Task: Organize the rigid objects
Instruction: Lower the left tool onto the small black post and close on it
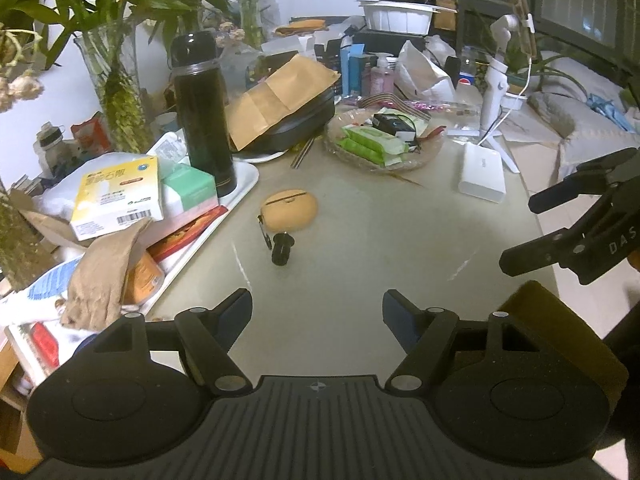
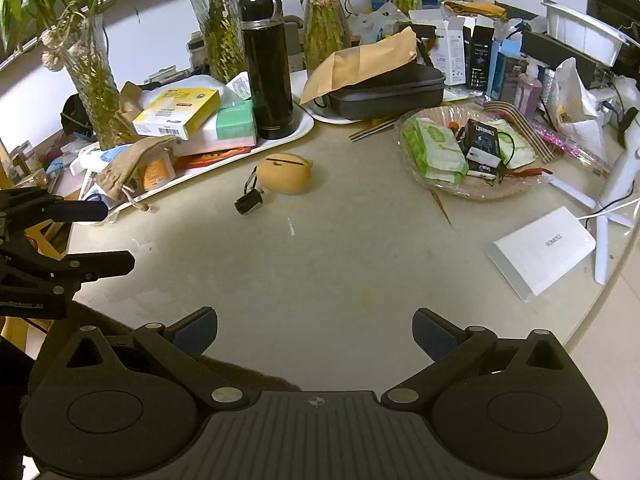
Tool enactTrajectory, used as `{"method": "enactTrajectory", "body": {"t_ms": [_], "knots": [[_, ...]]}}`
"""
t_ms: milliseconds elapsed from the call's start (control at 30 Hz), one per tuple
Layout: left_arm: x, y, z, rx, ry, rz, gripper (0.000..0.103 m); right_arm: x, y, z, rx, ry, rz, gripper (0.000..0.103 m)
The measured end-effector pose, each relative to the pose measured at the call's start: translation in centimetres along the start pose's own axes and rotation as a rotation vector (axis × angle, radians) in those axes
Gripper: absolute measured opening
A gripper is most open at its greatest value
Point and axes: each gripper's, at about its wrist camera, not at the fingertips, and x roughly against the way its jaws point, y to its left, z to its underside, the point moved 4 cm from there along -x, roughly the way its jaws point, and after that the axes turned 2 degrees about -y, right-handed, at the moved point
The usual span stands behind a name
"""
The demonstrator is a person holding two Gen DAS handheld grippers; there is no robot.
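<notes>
- The left gripper (image 1: 317,308) hangs low over the near part of the table (image 1: 360,248), jaws spread wide, with nothing between them.
- The right gripper (image 2: 315,330) is in the same state: wide apart, empty, above bare tabletop near the table's front edge.
- Each gripper shows at the edge of the other's view, so the 2 sit side by side and apart from every object.
- As far as I can judge, the organizing has not begun or is at a very early point: no item is held.
- Loose rigid items lie on the open middle of the table: a tan rounded case (image 1: 290,207) with a small black cylinder part (image 1: 282,249) just in front of it, seemingly joined by a short strap.
- A white power bank (image 2: 541,251) lies alone toward the right edge, near a white tripod stand (image 1: 496,92).
- The white tray (image 2: 280,138) on the left already carries a black thermos (image 2: 267,64), a yellow box (image 2: 178,114) and tissue packs, all piled unevenly.
- A woven basket (image 2: 472,192) holds green packets and a small black box.
- What is left, in my reading, is nearly everything: the tan case, the black part and the power bank lie loose, outside both tray and basket.
</notes>
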Motion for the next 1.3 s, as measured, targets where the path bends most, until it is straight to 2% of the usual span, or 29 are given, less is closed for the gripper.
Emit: {"method": "enactTrajectory", "body": {"t_ms": [133,267,400,633,767,867,1067,1133,1300], "knots": [[-1.0,0.5,-0.4,-0.01,-0.018,-0.019,0.071,-1.0,-0.3,-0.3,0.002,0.003,0.001,0.103],[-2.4,1.2,-0.8,-0.022,-0.017,-0.02,0.062,-2.1,-0.5,-0.7,-0.001,0.003,-0.009,0.103],[-4.0,2.0,-1.2,-0.03,-0.019,-0.027,0.059,-3.1,-0.7,-0.8,0.02,0.0,-0.016,0.103],[-7.4,2.7,-1.6,-0.059,0.006,-0.006,0.05,-4.9,-2.3,-0.5,-0.036,-0.018,-0.031,0.103],[-9.1,3.2,-2.0,-0.056,0.014,0.015,0.045,-5.2,-2.9,-0.5,-0.042,-0.027,-0.013,0.103],[-10.4,3.6,-2.3,-0.05,0.03,0.03,0.038,-5.3,-3.5,-0.6,-0.058,-0.04,0.004,0.103],[-12.5,3.7,-2.4,-0.05,0.047,0.048,0.035,-5.6,-4.5,-0.6,-0.069,-0.048,0.027,0.103],[-13.2,3.7,-2.4,-0.047,0.059,0.059,0.031,-5.6,-4.8,-0.6,-0.074,-0.049,0.029,0.103],[-14.7,3.6,-2.2,-0.06,0.079,0.042,0.03,-5.6,-5.1,-0.5,-0.081,-0.055,0.03,0.103]]}}
